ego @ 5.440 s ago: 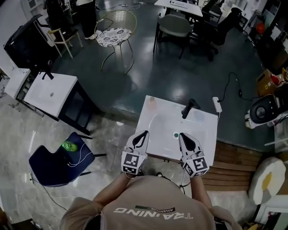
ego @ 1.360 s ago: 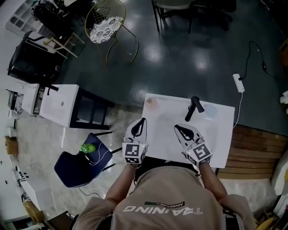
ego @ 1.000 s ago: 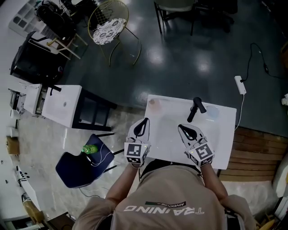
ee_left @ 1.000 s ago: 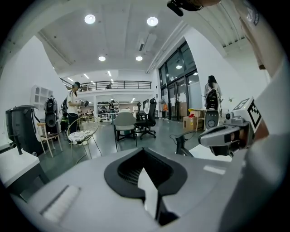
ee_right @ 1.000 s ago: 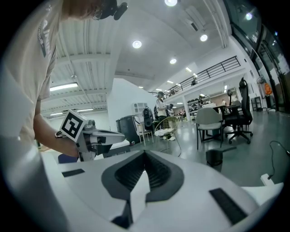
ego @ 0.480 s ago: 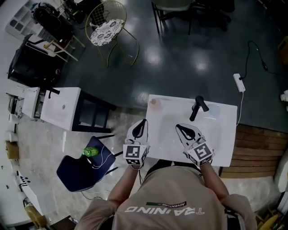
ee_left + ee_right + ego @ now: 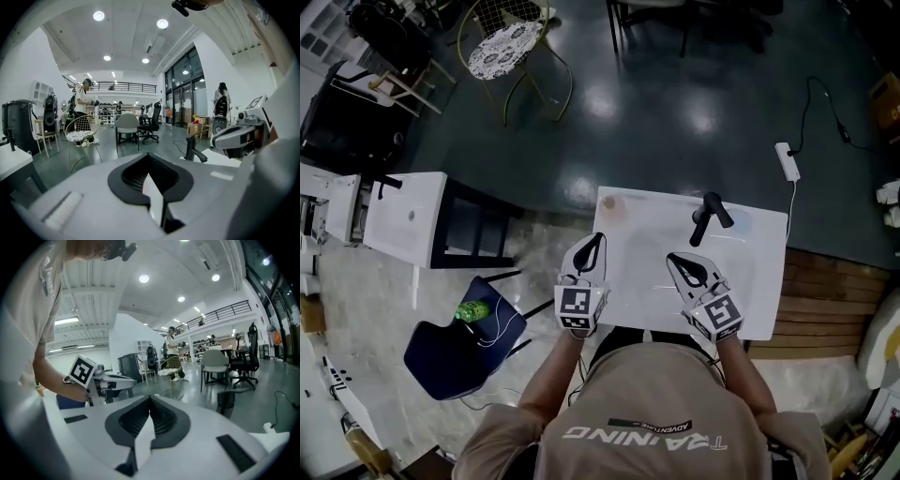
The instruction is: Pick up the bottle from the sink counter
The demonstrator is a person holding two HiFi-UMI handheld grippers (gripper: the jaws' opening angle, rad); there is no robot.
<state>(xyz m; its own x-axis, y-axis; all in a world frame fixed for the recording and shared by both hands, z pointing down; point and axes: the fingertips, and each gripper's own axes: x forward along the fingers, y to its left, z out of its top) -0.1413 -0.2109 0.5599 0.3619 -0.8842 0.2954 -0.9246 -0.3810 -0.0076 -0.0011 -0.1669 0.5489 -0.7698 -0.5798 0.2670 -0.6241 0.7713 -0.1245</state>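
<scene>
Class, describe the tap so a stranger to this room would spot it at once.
Find the white sink counter directly in front of the person. At its far edge, right of centre, stands the tap: the only black fixture on that pale top.

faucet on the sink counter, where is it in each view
Head view: faucet upper right on the sink counter.
Left gripper view: faucet right of centre, beyond the jaws.
Right gripper view: faucet right of centre, dark and blurred.
Shared landmark: wire chair, in all three.

The bottle (image 7: pixel 613 208) is small, pale and pinkish, its shape unclear from above. It sits on the counter (image 7: pixel 764 281), at the far left corner
</scene>
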